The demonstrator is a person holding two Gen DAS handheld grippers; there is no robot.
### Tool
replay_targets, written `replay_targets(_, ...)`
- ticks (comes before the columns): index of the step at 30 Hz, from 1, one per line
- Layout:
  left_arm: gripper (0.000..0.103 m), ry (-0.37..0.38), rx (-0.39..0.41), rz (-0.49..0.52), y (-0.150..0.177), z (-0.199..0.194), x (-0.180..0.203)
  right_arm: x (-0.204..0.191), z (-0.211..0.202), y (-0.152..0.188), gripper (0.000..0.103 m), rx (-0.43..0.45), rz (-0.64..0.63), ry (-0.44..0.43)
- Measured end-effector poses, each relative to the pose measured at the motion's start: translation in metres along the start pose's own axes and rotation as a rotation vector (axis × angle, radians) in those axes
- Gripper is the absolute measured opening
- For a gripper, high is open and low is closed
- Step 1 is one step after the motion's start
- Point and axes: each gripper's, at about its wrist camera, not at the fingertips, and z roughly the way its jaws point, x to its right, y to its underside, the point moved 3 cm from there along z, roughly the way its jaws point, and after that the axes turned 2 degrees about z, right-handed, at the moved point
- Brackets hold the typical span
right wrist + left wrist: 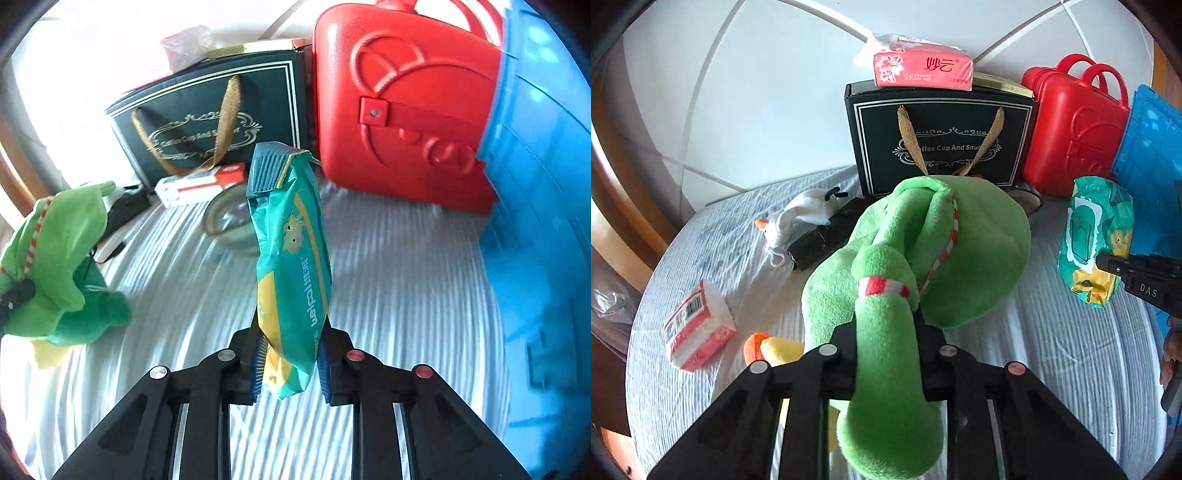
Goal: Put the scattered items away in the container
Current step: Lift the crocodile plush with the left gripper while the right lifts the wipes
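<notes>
My left gripper [886, 328] is shut on a limb of a green plush toy [960, 258] with red-white trim, held above the striped cloth; the toy also shows in the right wrist view [62, 266]. My right gripper [290, 343] is shut on a teal and yellow wet-wipes pack [291, 251], held upright above the cloth; the pack shows in the left wrist view [1097, 240] with the right gripper's fingers [1115, 264] on it. The blue plastic container [546, 221] stands at the right, also seen in the left wrist view [1152, 155].
A black gift box [942, 144] with a pink tissue pack [923, 70] on top and a red case [1071, 122] stand at the back. A white plush goose [798, 221], a black brush [820, 240], a red-white tissue pack [698, 328] and a round glass lid [229, 225] lie on the cloth.
</notes>
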Motion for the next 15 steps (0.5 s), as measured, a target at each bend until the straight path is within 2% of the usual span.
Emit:
replay_targets(7,0.013,0.022,-0.041,-0.015,0.045,-0.042,0.013,-0.020,-0.046,0.032,0.023,-0.025,0.000,-0.031)
replay_targets(15,0.012,0.022,-0.031,-0.039,0.057,-0.096,0.014,-0.032,-0.113,0.051,0.023,-0.053,-0.022,-0.119)
